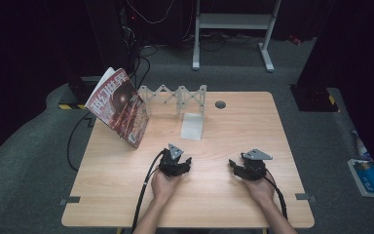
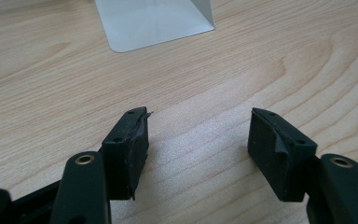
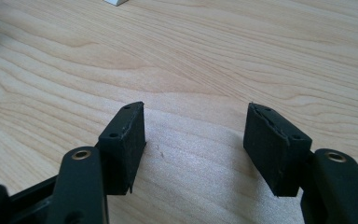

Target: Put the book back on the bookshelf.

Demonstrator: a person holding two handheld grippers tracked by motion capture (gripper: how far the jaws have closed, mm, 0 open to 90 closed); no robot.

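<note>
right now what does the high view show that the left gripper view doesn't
The high view alone has the red-covered magazine leaning on the white zigzag folding rack, the person's hands, and the right gripper, its jaws open. The left gripper view alone gives a close look along the left gripper, its black jaws apart with bare wood between them. Both show the light wooden table and the flat white plate of an L-shaped metal bookend.

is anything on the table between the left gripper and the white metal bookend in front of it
Nothing visible: only bare light wooden table lies between the open left gripper and the white metal bookend.
</note>
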